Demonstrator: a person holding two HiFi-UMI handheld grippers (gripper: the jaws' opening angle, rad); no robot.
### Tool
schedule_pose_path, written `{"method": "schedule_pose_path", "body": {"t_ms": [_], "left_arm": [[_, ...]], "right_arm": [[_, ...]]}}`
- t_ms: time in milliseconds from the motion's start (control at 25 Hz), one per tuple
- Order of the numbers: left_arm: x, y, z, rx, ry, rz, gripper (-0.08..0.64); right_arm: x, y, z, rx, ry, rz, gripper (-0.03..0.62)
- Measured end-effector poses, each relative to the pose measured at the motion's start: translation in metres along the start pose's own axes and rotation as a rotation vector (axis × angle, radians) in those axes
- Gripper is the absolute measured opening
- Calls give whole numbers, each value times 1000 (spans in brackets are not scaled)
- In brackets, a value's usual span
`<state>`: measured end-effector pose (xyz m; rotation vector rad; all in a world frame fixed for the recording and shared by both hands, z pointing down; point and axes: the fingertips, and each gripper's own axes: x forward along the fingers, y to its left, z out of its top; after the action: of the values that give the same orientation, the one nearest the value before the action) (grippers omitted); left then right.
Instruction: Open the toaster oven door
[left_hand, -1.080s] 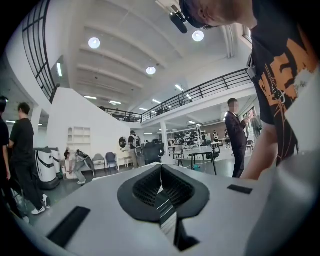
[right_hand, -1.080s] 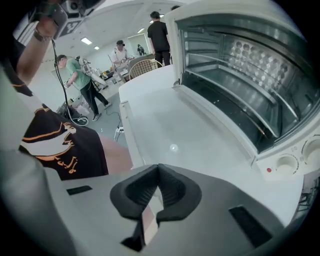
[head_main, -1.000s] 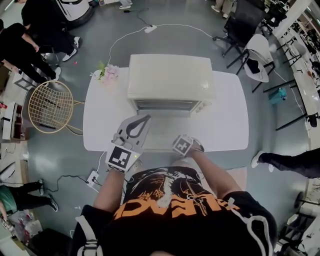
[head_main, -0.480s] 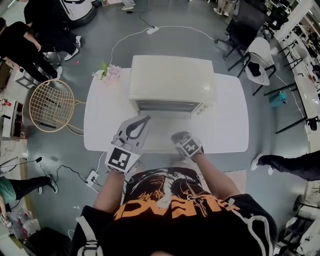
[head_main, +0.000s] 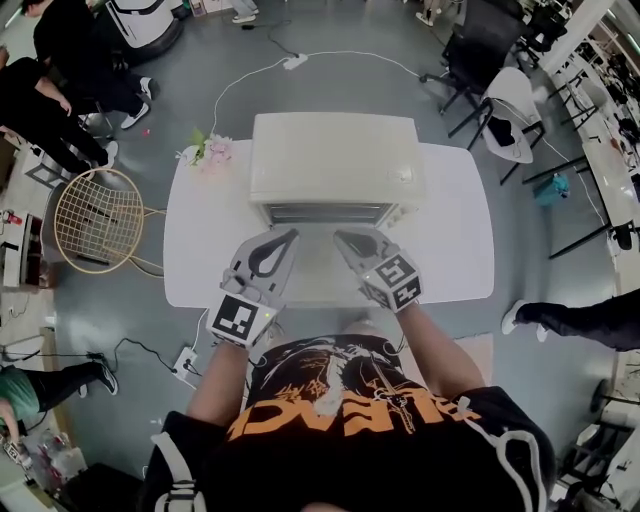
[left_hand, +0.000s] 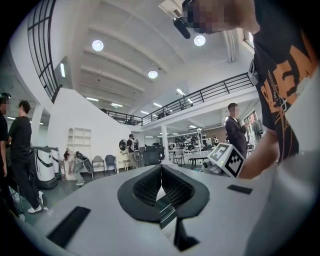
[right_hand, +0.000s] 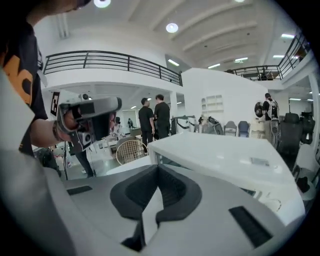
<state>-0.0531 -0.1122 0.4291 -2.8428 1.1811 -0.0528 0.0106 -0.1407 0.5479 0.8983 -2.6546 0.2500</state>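
Observation:
A cream toaster oven (head_main: 335, 160) stands at the back middle of the white table (head_main: 455, 250). Its glass front (head_main: 325, 212) shows as a dark strip under the top edge; I cannot tell how the door stands. My left gripper (head_main: 287, 237) hovers just before the oven's front left, jaws shut and empty. My right gripper (head_main: 343, 237) hovers before the front, right of the middle, also shut and empty. In the right gripper view the oven (right_hand: 225, 160) lies just beyond the shut right gripper (right_hand: 159, 168), with the left gripper (right_hand: 90, 120) at the left. The left gripper (left_hand: 161, 167) view faces the room.
Pink flowers (head_main: 212, 148) lie at the table's back left corner. A round wire basket (head_main: 98, 215) and a power strip (head_main: 186, 357) are on the floor to the left. Chairs (head_main: 500, 110) stand at the back right. People stand around the table.
My right gripper has moved from the table's front edge forward to the oven's front, and its marker cube has turned. The left gripper has stayed almost still.

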Motion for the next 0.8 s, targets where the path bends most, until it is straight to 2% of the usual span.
{"method": "schedule_pose_path", "body": {"t_ms": [480, 640, 800], "left_arm": [[6, -3, 13, -19, -38, -17, 23], [2, 4, 11, 9, -11, 12, 23], [9, 10, 23, -6, -39, 29, 23]], "right_arm": [[-41, 9, 82, -68, -223, -21, 14], [-55, 10, 103, -54, -299, -20, 14], [-69, 6, 127, -98, -361, -37, 14]]}}
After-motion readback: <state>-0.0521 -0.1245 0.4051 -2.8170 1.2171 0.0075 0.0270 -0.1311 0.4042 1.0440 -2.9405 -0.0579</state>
